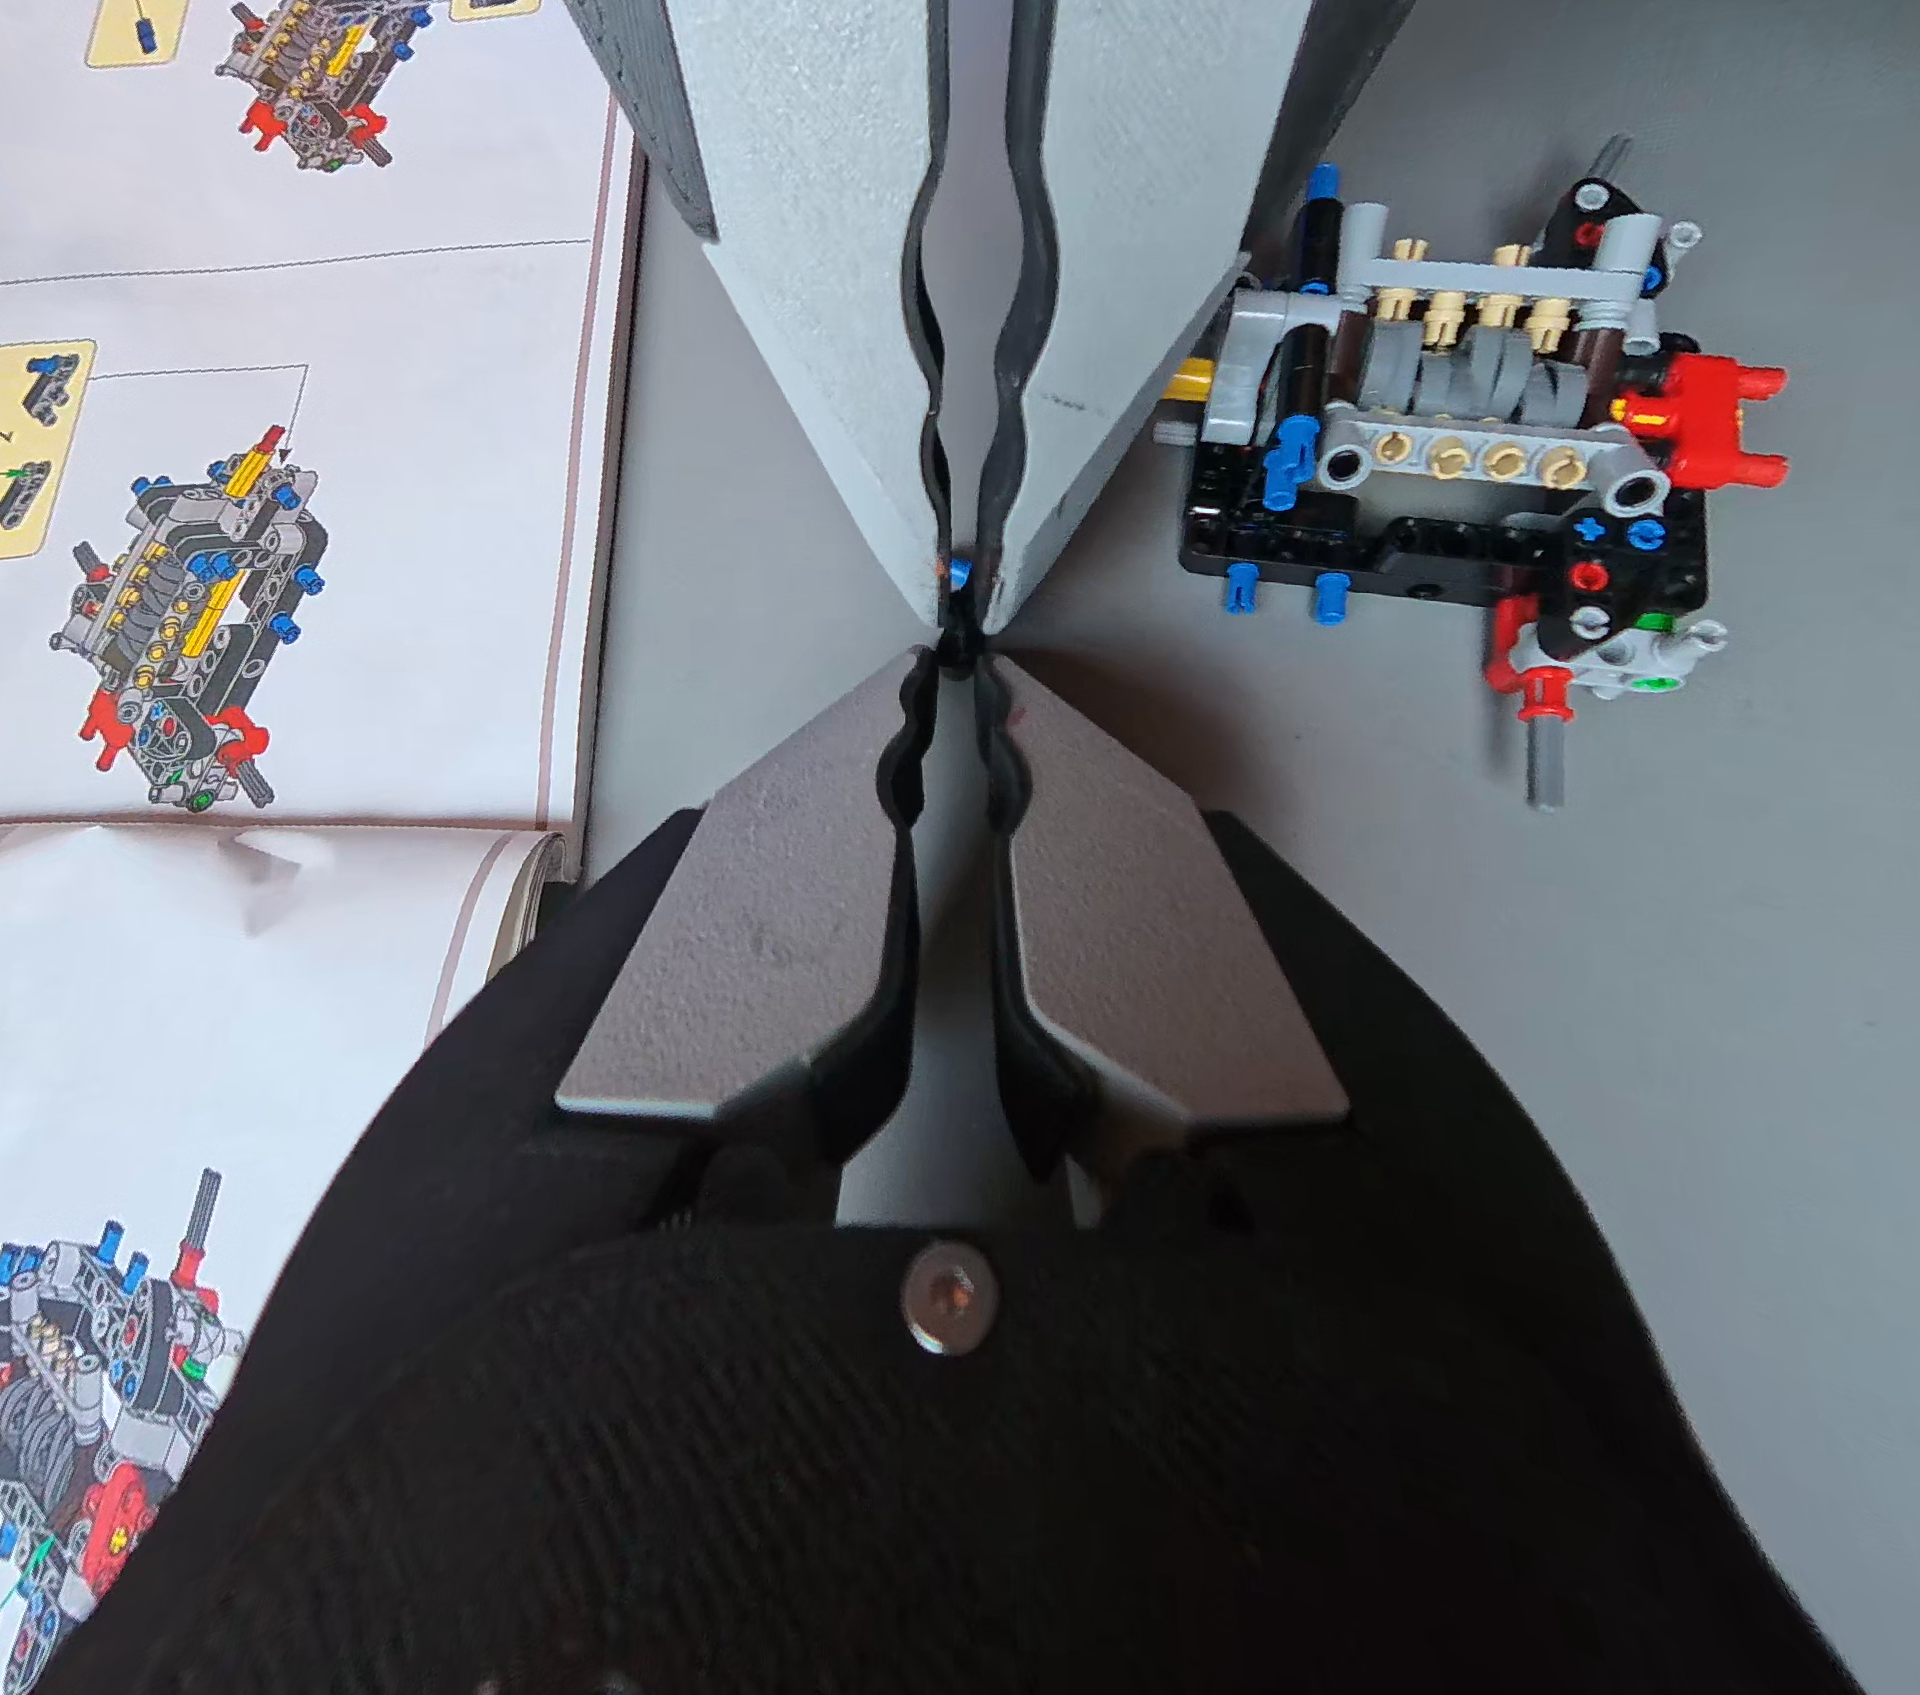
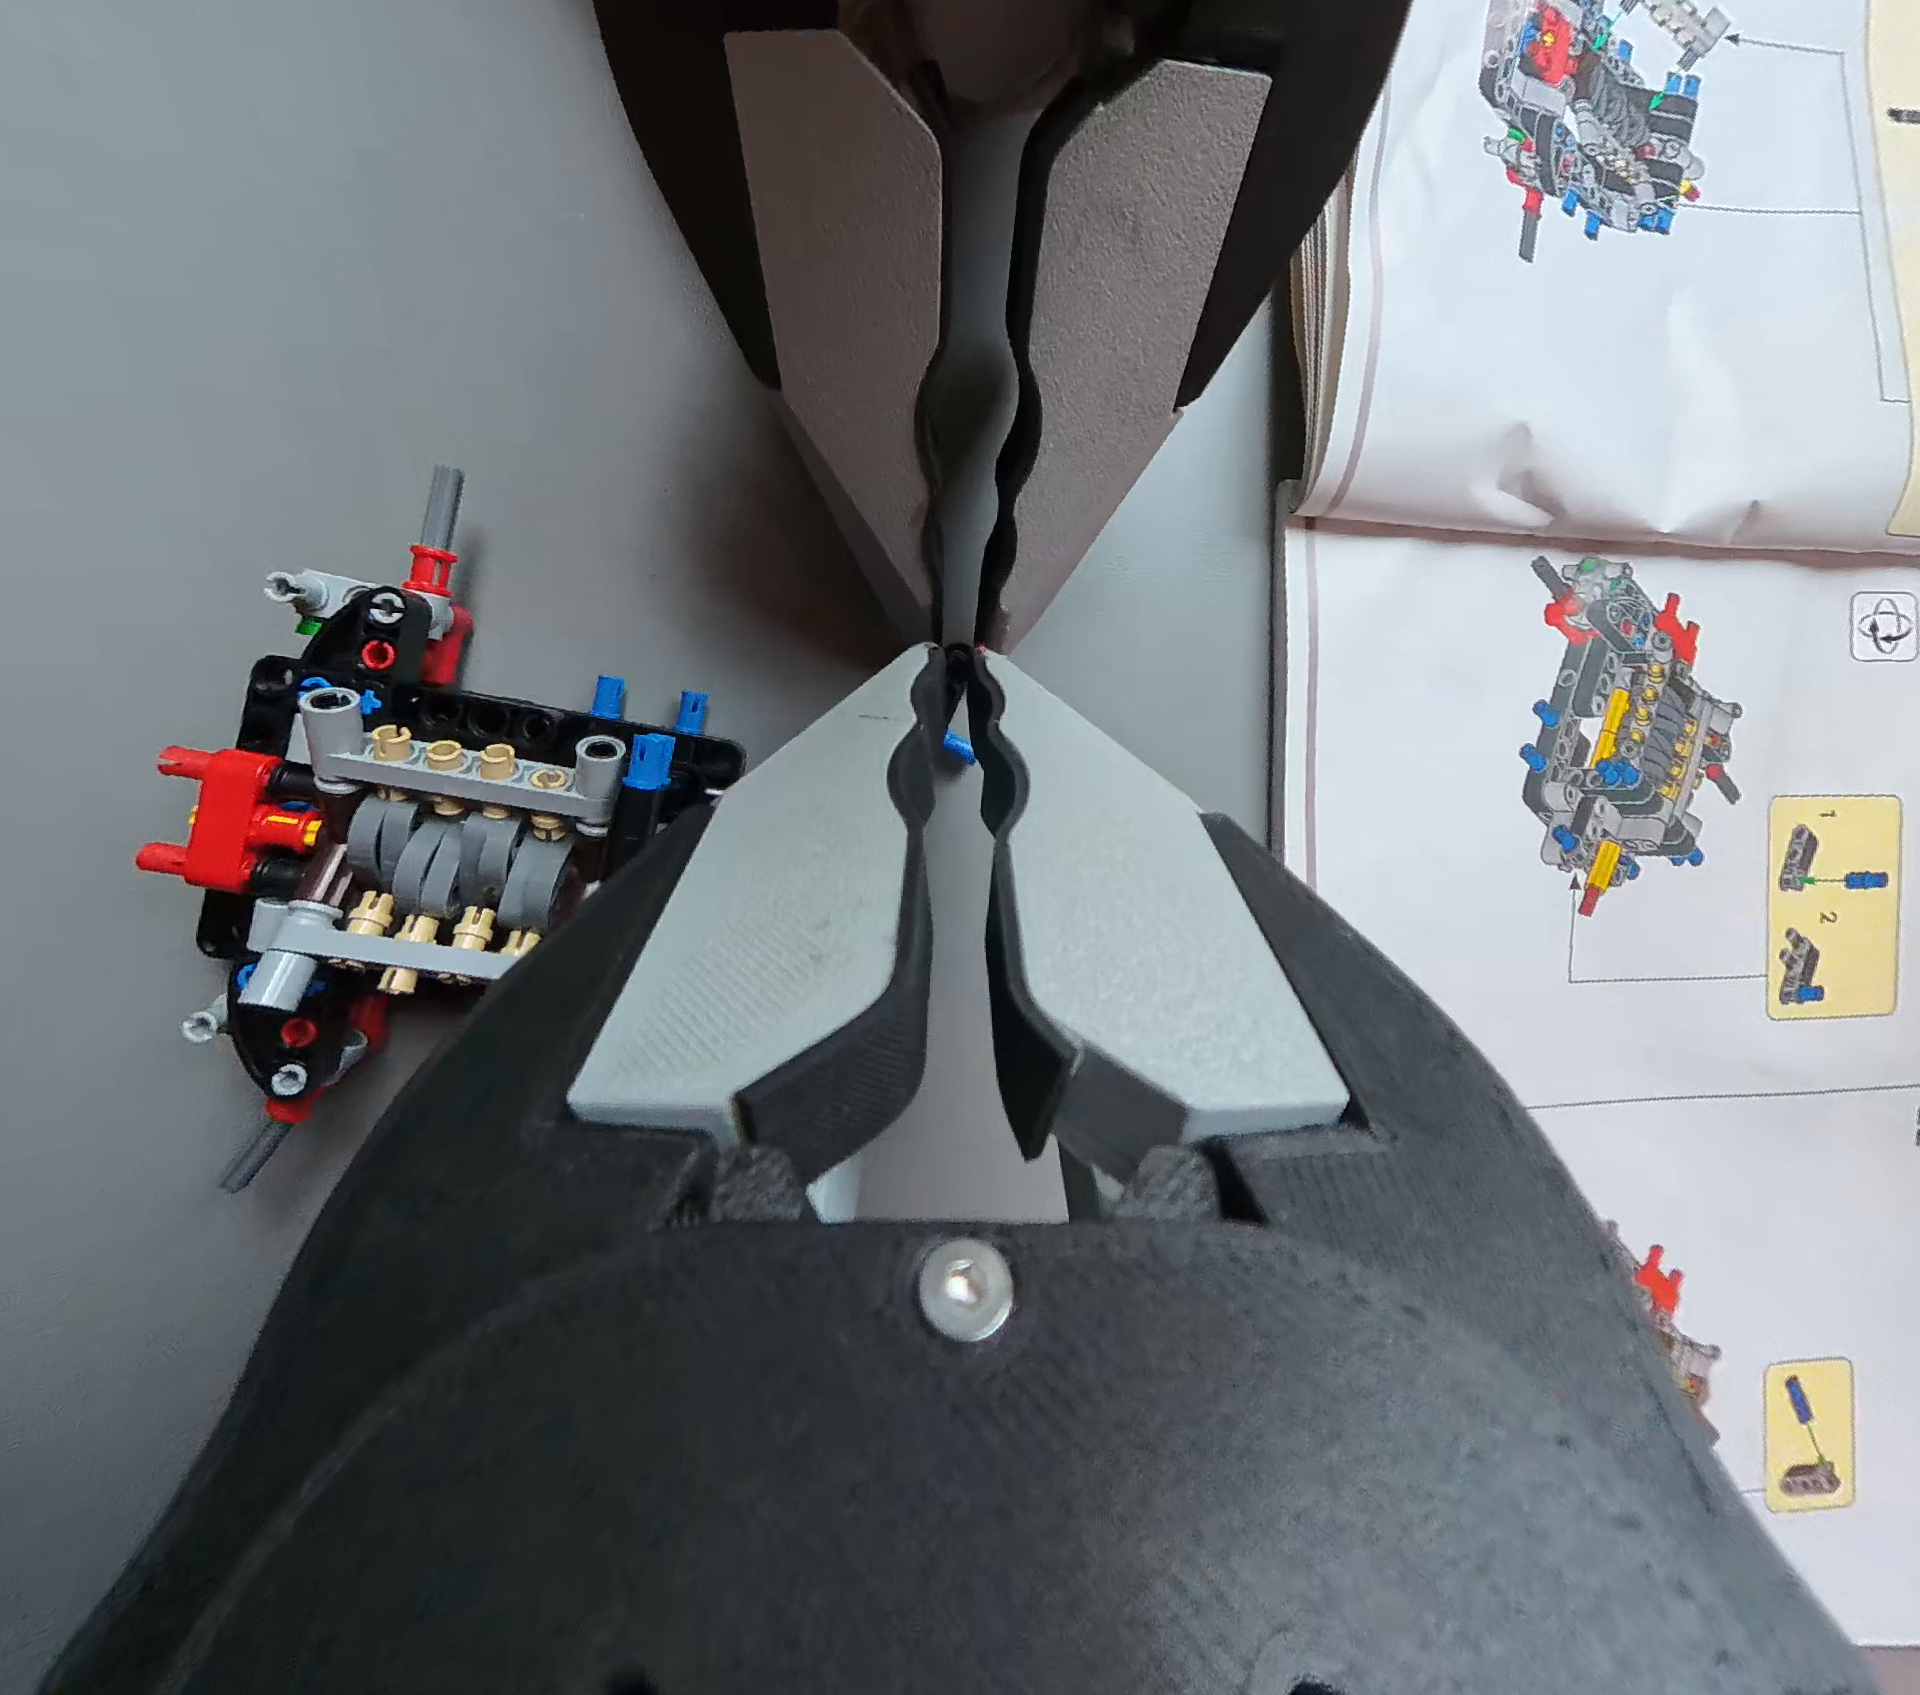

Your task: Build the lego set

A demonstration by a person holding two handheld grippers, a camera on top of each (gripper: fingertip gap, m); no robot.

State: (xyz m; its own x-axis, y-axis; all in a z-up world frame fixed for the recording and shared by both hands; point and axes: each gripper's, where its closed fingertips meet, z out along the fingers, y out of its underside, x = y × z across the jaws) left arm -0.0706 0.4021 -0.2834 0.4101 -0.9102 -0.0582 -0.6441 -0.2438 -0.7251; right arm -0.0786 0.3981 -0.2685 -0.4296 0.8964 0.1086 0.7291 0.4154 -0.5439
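Observation:
My two grippers meet tip to tip above the grey table. My left gripper (image 1: pixel 954 671) is shut on a small black lego piece (image 1: pixel 954 646). My right gripper (image 2: pixel 951 679) is shut on a blue pin (image 2: pixel 958 746), whose end touches the black piece (image 2: pixel 954 660). In the left wrist view the right gripper (image 1: pixel 964 591) comes down from the top with the blue pin (image 1: pixel 958 573). In the right wrist view the left gripper (image 2: pixel 958 632) comes from the top. The part-built lego engine block (image 1: pixel 1455 440) lies on the table beside the grippers, untouched; it also shows in the right wrist view (image 2: pixel 447 835).
An open instruction booklet (image 1: pixel 291 398) lies flat on the table on the side of the grippers away from the model; it also shows in the right wrist view (image 2: pixel 1610 710). The grey table (image 1: pixel 1714 1022) is bare around the model. Only a small space, under 4 cm, lies between the two pairs of fingers.

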